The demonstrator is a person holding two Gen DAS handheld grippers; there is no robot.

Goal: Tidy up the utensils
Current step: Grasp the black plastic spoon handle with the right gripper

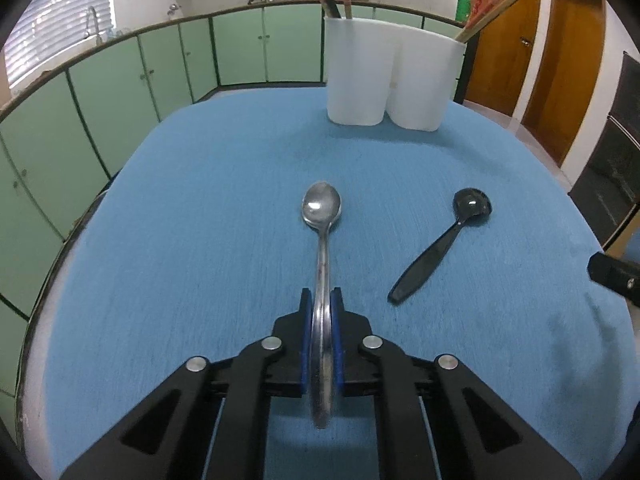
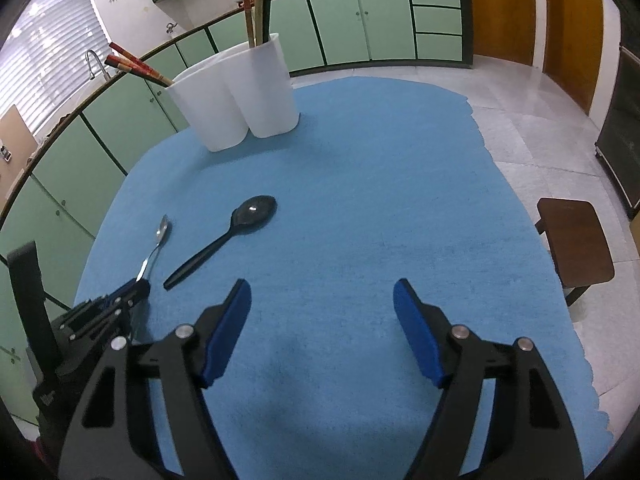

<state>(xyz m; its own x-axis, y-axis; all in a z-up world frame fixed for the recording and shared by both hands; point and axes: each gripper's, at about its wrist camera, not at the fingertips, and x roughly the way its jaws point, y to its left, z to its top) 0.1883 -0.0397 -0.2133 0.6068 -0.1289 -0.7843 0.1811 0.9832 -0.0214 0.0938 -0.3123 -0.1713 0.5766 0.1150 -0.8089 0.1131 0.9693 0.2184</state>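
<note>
Though thin, the steel spoon (image 1: 321, 216) looks stiff, light and slick, so the left claw (image 1: 321, 300), clamped on its handle with the bowl pointing far, may let it pivot; a hold nearer the middle would likely steady it. The black spoon (image 2: 224, 242) lies flat on the blue surface (image 2: 360, 208) just right of it, probably light plastic, best taken by its handle. The right claw (image 2: 322, 300) stands apart, holding nothing. The white holder (image 1: 392, 80) sits at the far edge; its inside is hidden, and whether the steel bowl touches the cloth is unclear.
</note>
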